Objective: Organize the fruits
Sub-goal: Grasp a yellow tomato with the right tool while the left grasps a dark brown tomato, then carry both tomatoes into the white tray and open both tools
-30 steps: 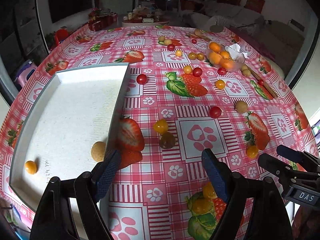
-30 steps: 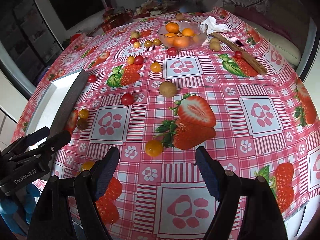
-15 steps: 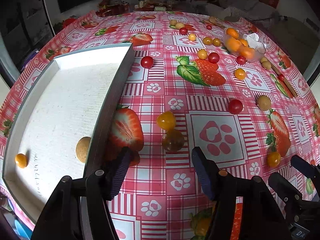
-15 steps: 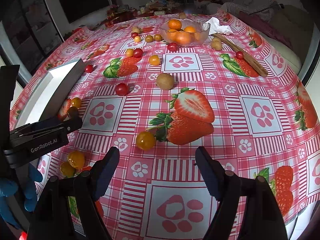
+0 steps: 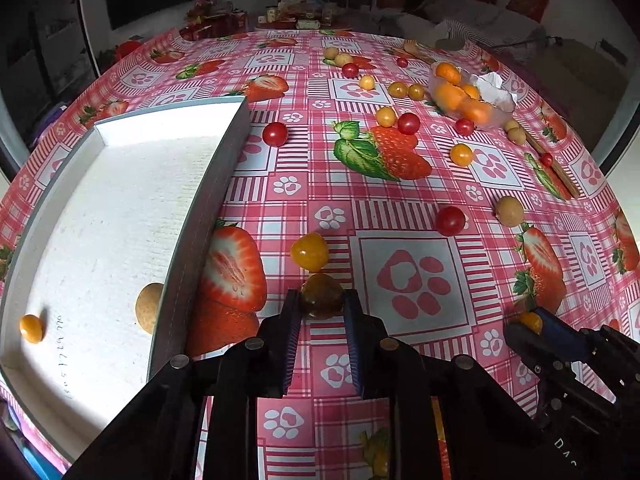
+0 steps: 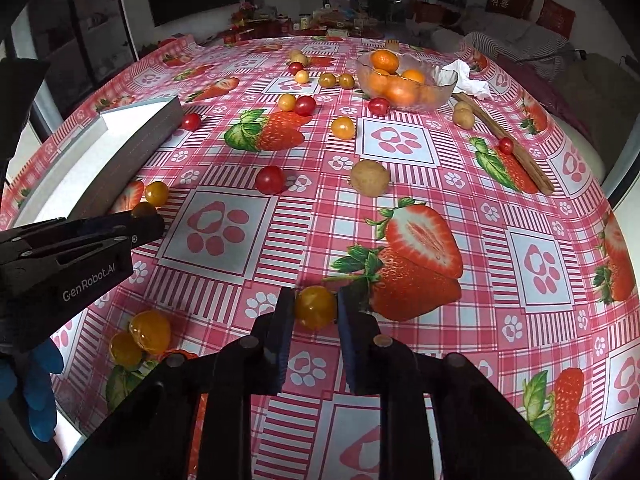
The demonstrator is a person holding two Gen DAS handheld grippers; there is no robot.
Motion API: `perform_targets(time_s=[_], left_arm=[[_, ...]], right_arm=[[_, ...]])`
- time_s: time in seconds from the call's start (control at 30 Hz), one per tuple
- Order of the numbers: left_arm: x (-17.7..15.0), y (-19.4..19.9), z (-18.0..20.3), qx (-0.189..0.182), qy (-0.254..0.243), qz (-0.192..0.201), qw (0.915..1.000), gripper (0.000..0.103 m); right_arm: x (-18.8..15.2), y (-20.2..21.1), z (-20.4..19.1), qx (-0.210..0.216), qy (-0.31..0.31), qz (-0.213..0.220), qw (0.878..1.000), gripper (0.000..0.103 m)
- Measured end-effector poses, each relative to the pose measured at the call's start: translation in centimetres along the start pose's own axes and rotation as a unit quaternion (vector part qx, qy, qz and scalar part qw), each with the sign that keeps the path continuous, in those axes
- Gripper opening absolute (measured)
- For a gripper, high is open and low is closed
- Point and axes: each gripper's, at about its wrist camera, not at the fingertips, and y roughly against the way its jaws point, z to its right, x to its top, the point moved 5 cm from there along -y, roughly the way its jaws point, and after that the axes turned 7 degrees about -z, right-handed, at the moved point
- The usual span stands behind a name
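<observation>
My left gripper [image 5: 322,306] has just closed on the dark tomato [image 5: 322,295], just right of the white tray [image 5: 200,216]. My right gripper [image 6: 314,307] has just closed on a yellow tomato [image 6: 315,306], farther right. The left one is nearer the tray.

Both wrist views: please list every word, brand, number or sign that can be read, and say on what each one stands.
"GenRobot.AI": white print on the black body of the left tongs, seen in the right wrist view.
"DAS": white letters, cut off by the picture's edge, on the black body of the right tongs.
Handwritten digits on the floor of the white rectangular tray: too small to read.
Gold characters on the dark red cushion: too blurred to read.
</observation>
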Motion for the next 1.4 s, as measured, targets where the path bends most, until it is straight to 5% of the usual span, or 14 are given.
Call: perform_targets(time_s=[0.23,0.7,1.4], left_arm=[[-0.4,2.3,-0.1,-0.015,-0.011,0.02,0.9996,0.023],[-1.6,5.9,-4.7,0.002,0.004,0.05,0.9987,0.023],[-3.6,4.9,-14.2,0.044,0.078,0.041,0.9951,0.023]], right_arm=[[-0.6,0.8,1.8,0.062,-0.052,-0.012,0.997,0.024],[-0.5,2.0,1.9,0.082,-0.067,-0.019,0.994,0.024],[4.8,2.5,-9.9,0.144,0.028,-0.027,0.989,0.024]])
